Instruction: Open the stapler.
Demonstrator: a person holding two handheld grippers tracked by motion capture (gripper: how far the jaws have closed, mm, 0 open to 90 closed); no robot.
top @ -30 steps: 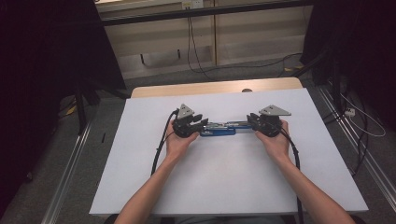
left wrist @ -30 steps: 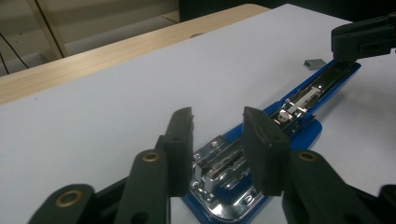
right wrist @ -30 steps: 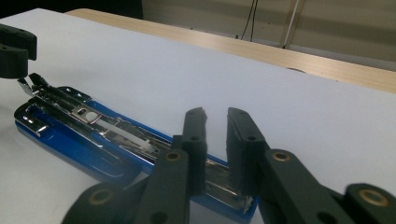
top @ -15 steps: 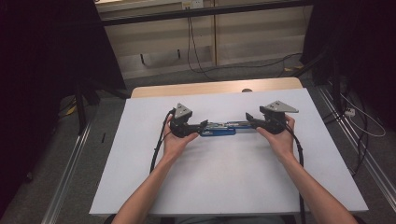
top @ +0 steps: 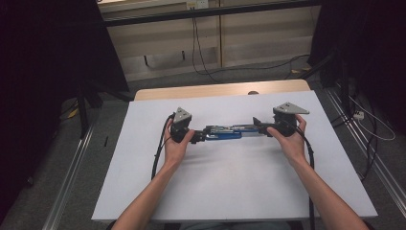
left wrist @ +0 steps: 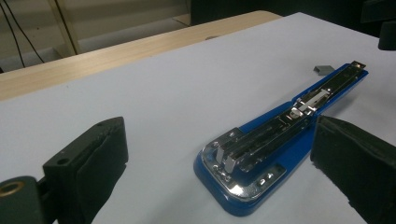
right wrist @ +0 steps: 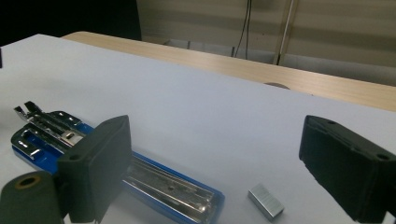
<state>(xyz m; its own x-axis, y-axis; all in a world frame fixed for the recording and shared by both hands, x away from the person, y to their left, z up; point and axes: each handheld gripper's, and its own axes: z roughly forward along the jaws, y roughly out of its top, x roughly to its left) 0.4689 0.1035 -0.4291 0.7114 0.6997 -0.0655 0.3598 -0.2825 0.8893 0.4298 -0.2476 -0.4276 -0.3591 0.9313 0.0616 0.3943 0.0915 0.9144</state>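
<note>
Item: blue stapler (left wrist: 275,140), opened flat at mid-table (top: 143,191) between both grippers. Left gripper (left wrist: 219,158) — jaws spread, empty. Right gripper (right wrist: 215,163) — jaws spread, empty. Loose staple block (right wrist: 265,200) just beside the stapler's end; risk: a careless jaw could knock it away.

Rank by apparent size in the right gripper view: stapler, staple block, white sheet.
1. White sheet, spans the frame.
2. Stapler, opened flat, partly behind a finger.
3. Staple block, smallest by far.
</note>
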